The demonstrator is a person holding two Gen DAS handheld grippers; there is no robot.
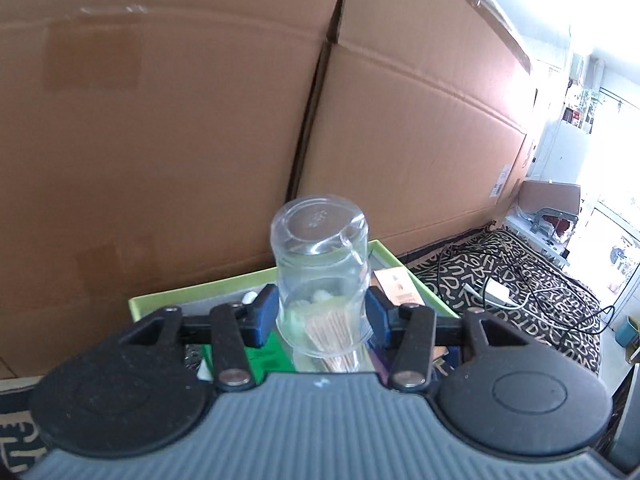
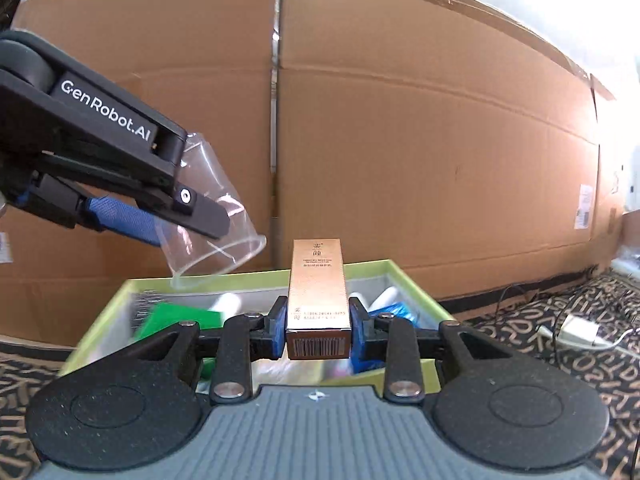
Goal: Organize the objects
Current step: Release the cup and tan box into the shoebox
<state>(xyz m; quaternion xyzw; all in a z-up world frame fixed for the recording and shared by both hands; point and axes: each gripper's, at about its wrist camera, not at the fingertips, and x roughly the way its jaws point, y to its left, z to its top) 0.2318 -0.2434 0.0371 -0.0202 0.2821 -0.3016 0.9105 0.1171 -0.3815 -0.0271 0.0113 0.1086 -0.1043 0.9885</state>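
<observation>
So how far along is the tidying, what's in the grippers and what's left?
Done: several items already lie in the green tray. In hand: the left gripper holds a clear plastic cup upside down, and the right gripper holds a copper-coloured carton over the tray. Left: neither is set down yet.

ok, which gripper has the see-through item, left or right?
The left gripper: it is shut on the clear plastic cup, held mouth-down over the green tray. The right gripper holds an opaque copper-coloured carton.
</observation>
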